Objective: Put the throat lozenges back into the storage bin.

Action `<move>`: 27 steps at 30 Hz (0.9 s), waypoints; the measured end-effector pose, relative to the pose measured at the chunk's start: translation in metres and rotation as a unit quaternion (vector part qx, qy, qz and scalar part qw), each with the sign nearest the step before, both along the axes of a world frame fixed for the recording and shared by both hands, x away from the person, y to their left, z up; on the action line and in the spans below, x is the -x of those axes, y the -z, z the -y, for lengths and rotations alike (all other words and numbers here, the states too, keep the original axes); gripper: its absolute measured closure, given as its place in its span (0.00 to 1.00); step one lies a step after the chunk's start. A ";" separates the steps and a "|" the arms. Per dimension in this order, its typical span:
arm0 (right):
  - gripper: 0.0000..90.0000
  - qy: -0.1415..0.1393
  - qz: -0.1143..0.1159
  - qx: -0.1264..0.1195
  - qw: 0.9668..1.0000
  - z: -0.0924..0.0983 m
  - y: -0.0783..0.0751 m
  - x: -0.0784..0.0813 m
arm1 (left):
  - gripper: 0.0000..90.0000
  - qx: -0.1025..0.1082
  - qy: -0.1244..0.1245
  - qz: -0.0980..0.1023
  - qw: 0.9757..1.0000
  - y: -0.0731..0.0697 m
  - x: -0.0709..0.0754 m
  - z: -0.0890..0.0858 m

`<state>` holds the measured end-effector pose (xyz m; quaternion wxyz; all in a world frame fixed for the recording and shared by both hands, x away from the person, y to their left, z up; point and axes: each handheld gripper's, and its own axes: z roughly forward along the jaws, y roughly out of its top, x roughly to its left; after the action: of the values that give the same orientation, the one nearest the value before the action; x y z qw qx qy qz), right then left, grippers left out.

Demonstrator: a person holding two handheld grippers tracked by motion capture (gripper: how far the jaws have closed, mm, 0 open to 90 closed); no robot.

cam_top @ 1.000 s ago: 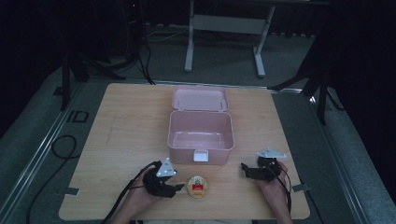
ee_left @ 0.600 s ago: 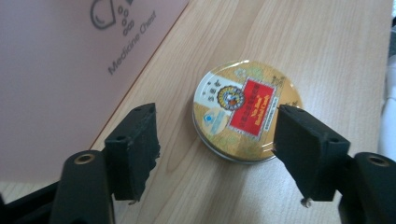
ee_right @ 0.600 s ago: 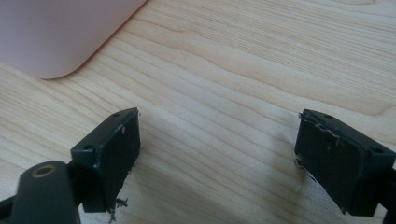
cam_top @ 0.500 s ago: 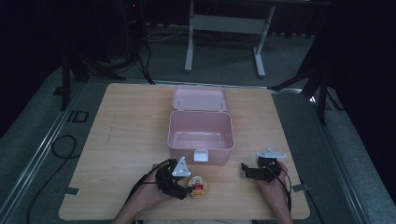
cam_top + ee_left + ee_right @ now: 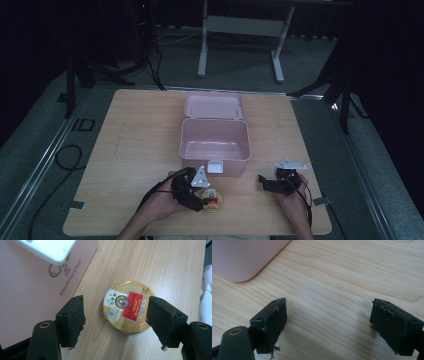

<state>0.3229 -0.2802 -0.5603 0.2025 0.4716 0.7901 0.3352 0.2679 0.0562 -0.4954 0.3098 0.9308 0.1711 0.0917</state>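
1. The round gold candy tin (image 5: 128, 307) lies flat on the table (image 5: 130, 150), label up, near the front edge and a bit left of its middle, just in front of the pink box (image 5: 215, 142).
2. It's round, so there's no real long axis to line up with. The red label runs slantwise in the left gripper view, but that won't matter for a grab.
3. The left gripper (image 5: 116, 322) hangs right over the tin, looking down on it. Its jaws have just been opening; they stand apart with the tin below the gap, pads not pressing on it.
4. So I'd say the coming move turns on dropping straight down so the pads land either side of the rim.
5. The right gripper (image 5: 328, 325) is well off toward the right front corner, jaws wide apart over bare wood, holding nothing. The left one is clearly nearer.
6. The box sits open, lid (image 5: 214, 106) tipped back, and looks empty inside.
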 end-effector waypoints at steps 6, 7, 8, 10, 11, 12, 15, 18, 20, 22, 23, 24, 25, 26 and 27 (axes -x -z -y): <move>0.16 0.000 0.000 0.000 1.000 0.000 0.000 0.000 | 0.35 -0.018 0.019 -0.004 1.000 -0.002 -0.001 0.007; 0.16 0.000 0.000 0.000 1.000 0.000 0.000 0.000 | 0.35 -0.021 0.022 -0.005 1.000 -0.003 -0.002 0.008; 0.16 0.000 0.000 0.000 1.000 0.000 0.000 0.000 | 0.35 -0.024 0.025 -0.006 0.999 -0.003 -0.002 0.009; 0.16 0.000 0.000 0.000 1.000 0.000 0.000 0.000 | 0.35 -0.026 0.027 -0.007 0.999 -0.003 -0.002 0.010; 0.16 0.000 0.000 0.000 1.000 0.000 0.000 0.000 | 0.35 -0.034 0.033 -0.007 0.999 -0.004 -0.003 0.013; 0.16 0.000 0.000 0.000 1.000 0.000 0.000 0.000 | 0.34 -0.035 0.034 -0.008 0.999 -0.005 -0.004 0.014; 0.16 0.000 0.001 0.000 1.000 0.000 0.000 0.000 | 0.33 -0.044 0.040 -0.007 0.998 -0.006 -0.005 0.016; 0.16 0.000 0.001 0.000 1.000 0.000 0.000 0.000 | 0.33 -0.050 0.046 -0.008 0.998 -0.007 -0.005 0.018; 0.15 0.000 0.001 0.000 1.000 0.000 0.000 0.000 | 0.32 -0.058 0.051 -0.008 0.997 -0.007 -0.005 0.020; 0.16 0.000 0.001 0.000 1.000 0.000 0.000 0.000 | 0.31 -0.065 0.055 -0.009 0.996 -0.007 -0.005 0.022; 0.16 0.000 0.001 0.000 1.000 0.000 0.000 0.000 | 0.31 -0.068 0.055 -0.008 0.996 -0.007 -0.006 0.022; 0.16 0.000 0.001 0.000 1.000 0.000 0.000 0.000 | 0.30 -0.070 0.055 -0.010 0.996 -0.007 -0.006 0.023; 0.16 0.000 0.001 0.000 1.000 0.000 0.000 0.000 | 0.30 -0.073 0.056 -0.010 0.996 -0.007 -0.007 0.024; 0.16 0.000 0.001 0.000 1.000 0.000 0.000 0.000 | 0.29 -0.074 0.055 -0.011 0.996 -0.006 -0.007 0.025; 0.16 0.000 0.001 0.000 1.000 0.000 0.000 0.000 | 0.29 -0.077 0.058 -0.014 0.995 -0.006 -0.007 0.026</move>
<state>0.3228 -0.2803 -0.5604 0.2029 0.4713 0.7900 0.3355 0.2752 0.0305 -0.4891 0.2398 0.9613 0.1140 0.0733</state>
